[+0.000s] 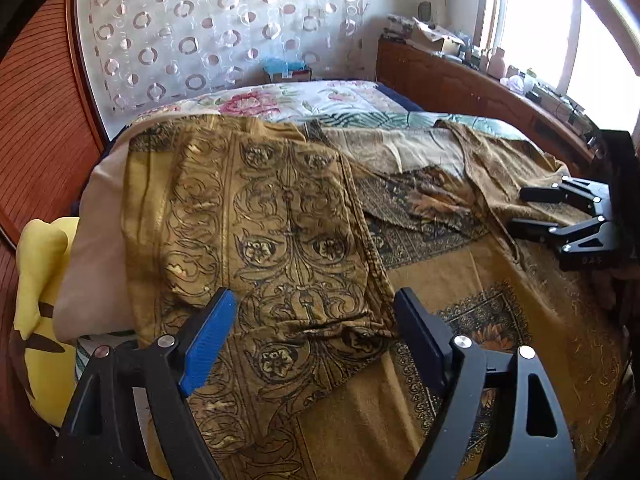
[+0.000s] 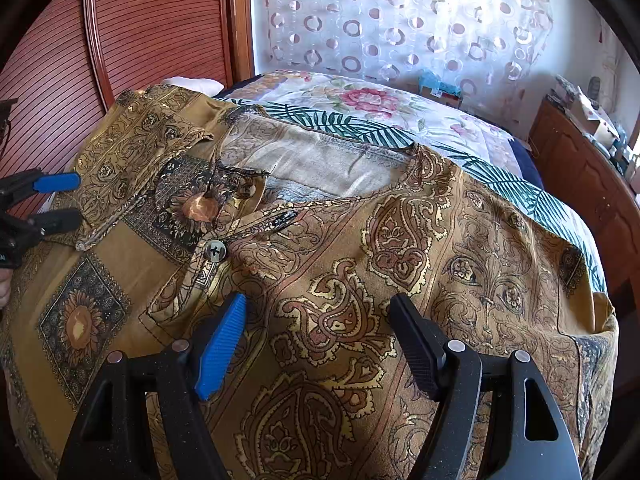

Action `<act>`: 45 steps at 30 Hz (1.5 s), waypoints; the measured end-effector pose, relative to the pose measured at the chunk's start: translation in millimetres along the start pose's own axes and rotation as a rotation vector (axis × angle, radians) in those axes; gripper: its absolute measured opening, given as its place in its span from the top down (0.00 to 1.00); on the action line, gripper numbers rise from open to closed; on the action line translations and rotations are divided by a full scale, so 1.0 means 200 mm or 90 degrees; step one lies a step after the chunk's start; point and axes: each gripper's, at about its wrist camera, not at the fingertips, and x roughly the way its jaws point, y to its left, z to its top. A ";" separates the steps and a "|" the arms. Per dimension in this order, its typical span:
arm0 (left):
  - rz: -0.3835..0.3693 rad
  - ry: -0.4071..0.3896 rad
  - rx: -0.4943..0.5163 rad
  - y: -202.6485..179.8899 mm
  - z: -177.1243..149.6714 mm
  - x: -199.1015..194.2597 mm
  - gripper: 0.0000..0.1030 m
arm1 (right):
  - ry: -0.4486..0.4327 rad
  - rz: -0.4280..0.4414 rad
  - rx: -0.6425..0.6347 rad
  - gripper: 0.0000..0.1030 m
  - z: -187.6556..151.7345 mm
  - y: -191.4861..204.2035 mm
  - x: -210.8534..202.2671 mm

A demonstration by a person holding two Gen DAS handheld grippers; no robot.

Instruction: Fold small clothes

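Note:
A mustard shirt (image 2: 360, 264) with paisley and sunflower prints lies spread on the bed, neckline away from me, a button (image 2: 215, 251) on its placket. One sleeve (image 1: 260, 220) is folded in over the body. My left gripper (image 1: 312, 332) hovers open just above that sleeve's lower end, with cloth below the pads and nothing pinched. In the right wrist view the left gripper (image 2: 68, 200) sits at the shirt's left edge. My right gripper (image 2: 320, 336) stands open over the chest. It also shows open at the far right of the left wrist view (image 1: 528, 210).
A floral bedspread (image 2: 360, 100) lies under the shirt. A yellow plush toy (image 1: 40, 300) and a pale pillow (image 1: 100, 248) sit at the bed's left edge. A wooden sideboard (image 1: 460, 80) with clutter runs along the right; a circle-patterned curtain (image 1: 220, 28) hangs behind.

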 end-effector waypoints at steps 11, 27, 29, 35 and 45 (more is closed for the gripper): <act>0.003 0.012 0.005 -0.01 -0.01 0.06 0.20 | 0.000 -0.001 0.001 0.27 0.00 0.00 0.00; 0.000 0.031 0.023 -0.04 -0.01 0.08 0.10 | -0.079 -0.098 0.094 0.27 -0.21 -0.40 -0.48; 0.001 0.031 0.023 -0.04 -0.01 0.08 0.10 | -0.071 -0.124 0.116 0.27 -0.29 -0.51 -0.51; 0.001 0.031 0.023 -0.04 -0.01 0.08 0.10 | -0.028 -0.179 0.197 0.27 -0.55 -0.82 -0.52; 0.000 0.031 0.022 -0.04 -0.01 0.08 0.10 | 0.017 -0.146 0.258 0.27 -0.78 -0.95 -0.51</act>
